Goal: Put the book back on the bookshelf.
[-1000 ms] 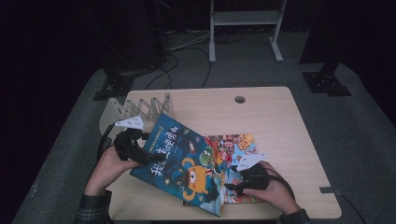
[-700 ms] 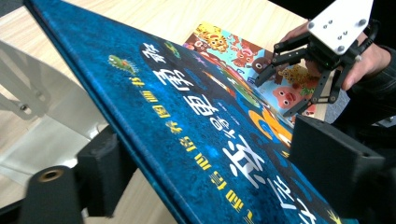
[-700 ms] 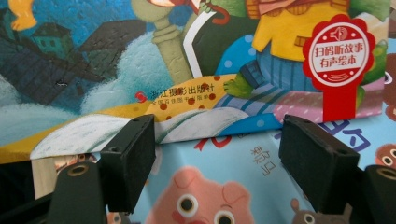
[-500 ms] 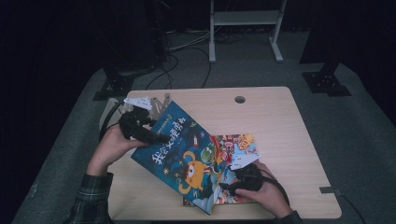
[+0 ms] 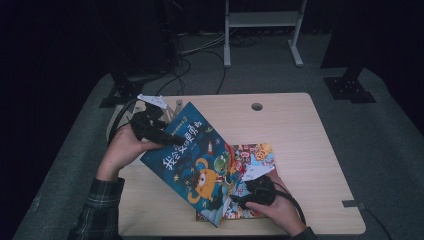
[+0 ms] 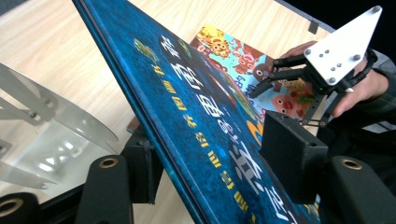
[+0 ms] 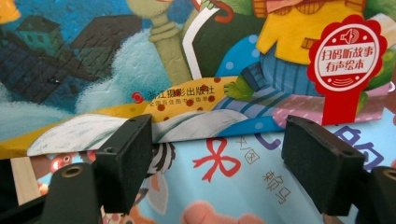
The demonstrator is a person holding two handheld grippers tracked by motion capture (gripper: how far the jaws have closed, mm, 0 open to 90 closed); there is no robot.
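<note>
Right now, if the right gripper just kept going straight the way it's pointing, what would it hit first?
Probably the raised blue picture book: its bottom edge crosses just beyond the right gripper, whose jaws have just been opening, above the pale-blue book lying flat. Depth is hard to judge.

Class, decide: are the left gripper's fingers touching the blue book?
Touching. The left gripper view shows the left gripper with its fingers pressed on both sides of the tilted blue book.

dark blue picture book (image 5: pixel 195 160) with yellow lettering, pale blue cartoon-animal book (image 5: pixel 252 160)
</note>
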